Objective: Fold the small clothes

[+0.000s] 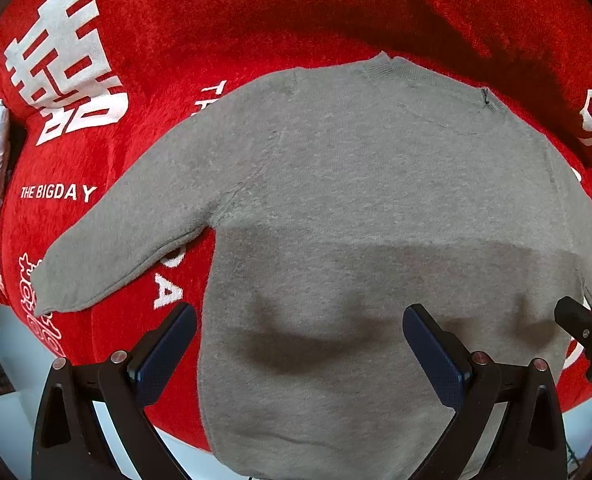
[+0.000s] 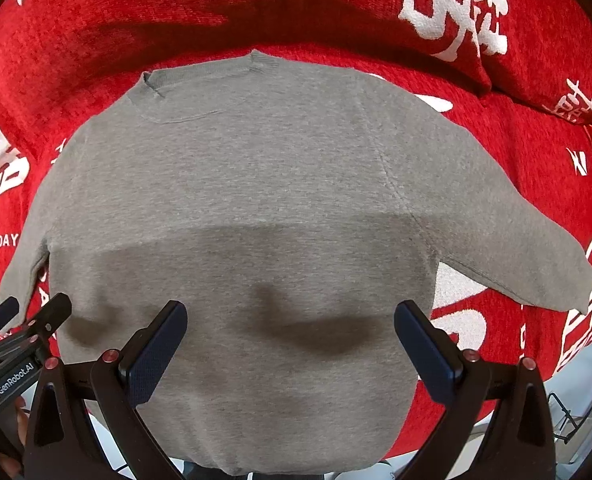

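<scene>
A small grey sweater (image 1: 376,200) lies spread flat, front or back down I cannot tell, on a red blanket (image 1: 216,20) printed with white characters and the words "THE BIGDAY". Its collar (image 2: 212,76) points away from the cameras and its hem hangs toward them over the near edge of the blanket, so the whole body is laid out square to the person, which looks like the starting layout for a fold. Both sleeves are stretched out and angled down to either side: the left sleeve (image 1: 128,240) in the left wrist view, the right sleeve (image 2: 516,248) in the right wrist view, each lying free on the red cloth where it can be picked up and turned inward. The left hand-held gripper (image 1: 300,344) hovers above the lower body of the sweater with its fingers spread wide and nothing between them; the right hand-held gripper (image 2: 290,340) is likewise spread and empty, side by side with the other over the same lower part. Their shadows fall on the grey cloth just ahead of the fingers, which suggests they are held close above it rather than pressed into it. No fold seems to have been made yet; a sleeve or a side edge would be the likely first thing to take.
</scene>
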`<state>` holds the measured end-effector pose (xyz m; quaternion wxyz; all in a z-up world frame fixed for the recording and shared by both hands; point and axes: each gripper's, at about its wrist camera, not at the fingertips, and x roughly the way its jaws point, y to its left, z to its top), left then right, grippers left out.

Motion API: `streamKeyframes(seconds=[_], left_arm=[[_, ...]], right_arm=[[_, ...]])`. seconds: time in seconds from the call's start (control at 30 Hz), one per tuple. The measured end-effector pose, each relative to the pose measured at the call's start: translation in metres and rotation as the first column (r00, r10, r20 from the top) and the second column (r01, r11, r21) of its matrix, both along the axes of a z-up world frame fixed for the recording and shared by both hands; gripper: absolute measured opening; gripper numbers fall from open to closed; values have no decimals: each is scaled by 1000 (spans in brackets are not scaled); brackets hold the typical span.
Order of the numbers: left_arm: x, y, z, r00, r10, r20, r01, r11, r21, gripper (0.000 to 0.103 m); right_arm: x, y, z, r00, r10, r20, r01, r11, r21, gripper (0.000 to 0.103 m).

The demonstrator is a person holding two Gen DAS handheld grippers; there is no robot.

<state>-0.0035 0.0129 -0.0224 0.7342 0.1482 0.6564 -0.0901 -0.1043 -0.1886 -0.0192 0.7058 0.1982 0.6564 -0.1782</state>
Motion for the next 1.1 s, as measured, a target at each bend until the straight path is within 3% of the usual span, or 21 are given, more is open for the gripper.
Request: streamKeyframes(seconds=[1.1], left_arm=[[-4,20,4,1000,6,-2,-6,999,-40,103]], right_arm=[[-4,19,3,1000,-6,2,6,1000,9,103]])
